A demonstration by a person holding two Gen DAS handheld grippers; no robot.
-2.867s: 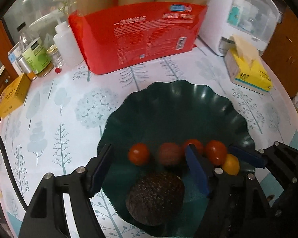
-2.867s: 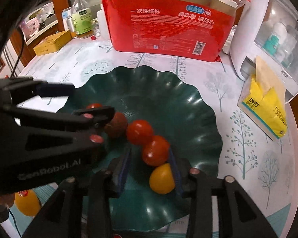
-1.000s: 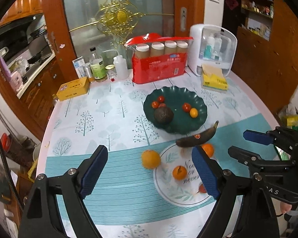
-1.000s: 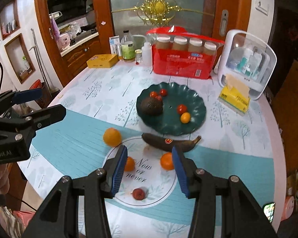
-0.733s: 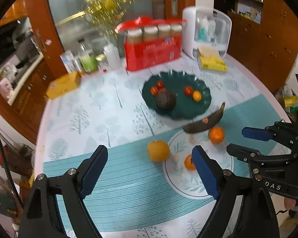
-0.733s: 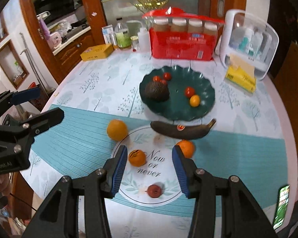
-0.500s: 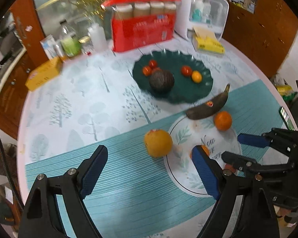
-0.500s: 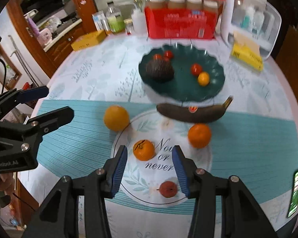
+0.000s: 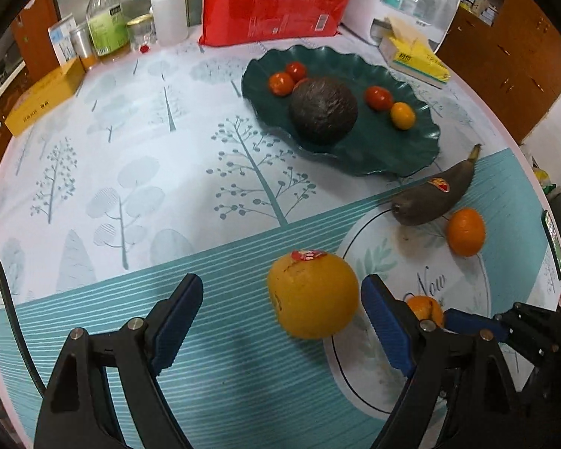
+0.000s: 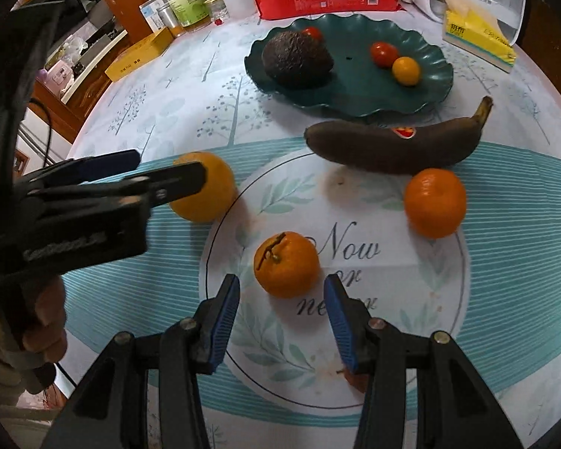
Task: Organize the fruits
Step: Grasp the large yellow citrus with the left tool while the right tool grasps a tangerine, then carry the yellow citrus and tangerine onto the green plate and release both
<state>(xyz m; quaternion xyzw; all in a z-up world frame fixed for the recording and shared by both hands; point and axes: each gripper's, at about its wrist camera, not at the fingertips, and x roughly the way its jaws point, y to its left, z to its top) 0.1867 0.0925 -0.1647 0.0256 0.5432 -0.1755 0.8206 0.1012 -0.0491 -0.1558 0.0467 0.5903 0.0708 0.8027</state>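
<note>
Tablecloth (image 10: 505, 224) print: "Now or never"

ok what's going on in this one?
A person with a gripper in each hand is sorting fruit. The left gripper is open around the big yellow orange; the right gripper is open just short of the small tangerine. Neither touches its fruit. The green plate already holds an avocado and cherry tomatoes. The blackened banana and another tangerine lie loose.

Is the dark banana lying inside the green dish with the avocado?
No, the banana lies on the tablecloth just in front of the green dish, while the avocado sits inside it.
</note>
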